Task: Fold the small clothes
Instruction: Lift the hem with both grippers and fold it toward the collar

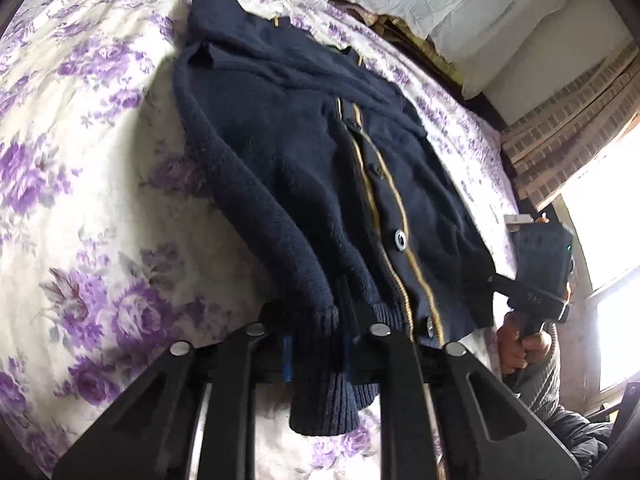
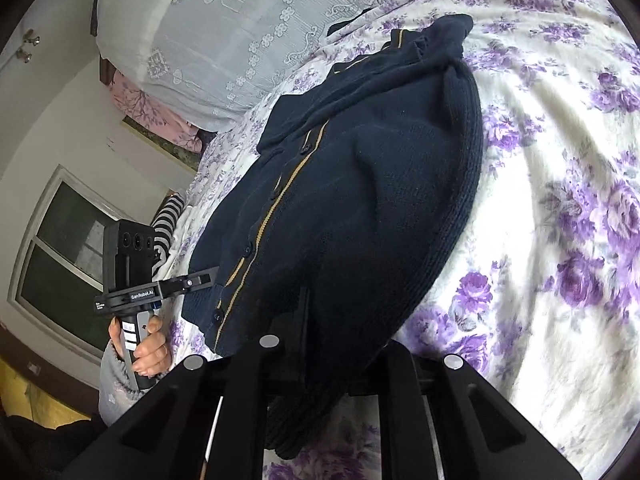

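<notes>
A navy knitted cardigan (image 1: 304,152) with tan trim and buttons down its front lies lengthwise on the floral bedsheet (image 1: 80,168). In the left wrist view my left gripper (image 1: 320,328) is shut on the ribbed hem and a cuff, which hangs down between its fingers. At the right, a hand holds my right gripper (image 1: 494,280) against the other hem corner. In the right wrist view the cardigan (image 2: 360,200) fills the middle, and my right gripper (image 2: 340,344) pinches its near hem, dark fabric bunched between the fingers. My left gripper (image 2: 206,278) shows at the left, touching the hem.
White lace-covered pillows (image 2: 224,40) and a pink blanket (image 2: 152,112) lie at the head of the bed. A striped cloth (image 2: 168,220) rests on the bed beside the cardigan. A window (image 2: 64,248) is in the wall beyond, and a bright window (image 1: 616,240) is at the other side.
</notes>
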A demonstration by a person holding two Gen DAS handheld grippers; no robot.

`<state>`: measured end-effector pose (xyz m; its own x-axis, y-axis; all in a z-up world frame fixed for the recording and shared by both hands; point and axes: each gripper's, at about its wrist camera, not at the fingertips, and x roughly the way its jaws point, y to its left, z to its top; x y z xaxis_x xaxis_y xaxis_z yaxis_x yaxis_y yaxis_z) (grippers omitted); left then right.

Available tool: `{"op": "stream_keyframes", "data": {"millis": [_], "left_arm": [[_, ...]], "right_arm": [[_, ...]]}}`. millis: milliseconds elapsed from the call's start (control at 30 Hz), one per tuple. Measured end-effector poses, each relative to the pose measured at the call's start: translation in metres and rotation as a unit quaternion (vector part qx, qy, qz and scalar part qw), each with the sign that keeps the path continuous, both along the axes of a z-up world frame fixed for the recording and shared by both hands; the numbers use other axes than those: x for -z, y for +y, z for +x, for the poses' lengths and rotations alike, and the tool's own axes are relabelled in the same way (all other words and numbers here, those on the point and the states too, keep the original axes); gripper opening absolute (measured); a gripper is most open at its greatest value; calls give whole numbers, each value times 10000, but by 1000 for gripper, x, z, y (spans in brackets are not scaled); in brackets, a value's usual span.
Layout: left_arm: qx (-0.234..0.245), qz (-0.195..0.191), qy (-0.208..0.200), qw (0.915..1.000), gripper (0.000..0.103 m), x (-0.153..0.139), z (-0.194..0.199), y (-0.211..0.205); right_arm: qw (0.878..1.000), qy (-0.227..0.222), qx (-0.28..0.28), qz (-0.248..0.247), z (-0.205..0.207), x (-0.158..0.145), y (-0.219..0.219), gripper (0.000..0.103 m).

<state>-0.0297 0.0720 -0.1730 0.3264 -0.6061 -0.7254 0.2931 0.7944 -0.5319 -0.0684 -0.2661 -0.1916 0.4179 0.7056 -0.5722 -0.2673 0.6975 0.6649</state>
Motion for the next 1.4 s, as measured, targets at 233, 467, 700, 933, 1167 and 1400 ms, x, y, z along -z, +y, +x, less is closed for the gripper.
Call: {"op": "stream_keyframes", "data": {"millis": [233, 467, 700, 933, 1167, 1400], "left_arm": [[33, -71, -523, 9986, 13, -33, 7, -2], [-278, -229, -831, 9959, 13, -66, 48, 1], [-520, -226, -982, 9935, 13, -75, 91, -8], [-831, -86, -994, 9915, 13, -67, 131, -11], [-952, 174, -1156, 9886, 13, -63, 175, -22], [-1131, 355, -1189, 9858, 13, -57, 217, -27]], "right_arm": [[9983, -473, 144, 297, 6, -35, -7, 11], [9972, -567, 222, 442, 39, -59, -15, 10], [9961, -501, 371, 617, 84, -68, -17, 10], [9938, -357, 601, 860, 131, -60, -14, 10], [9905, -204, 885, 1036, 175, -49, -20, 10], [9868, -47, 1152, 1135, 218, -34, -30, 10]]}}
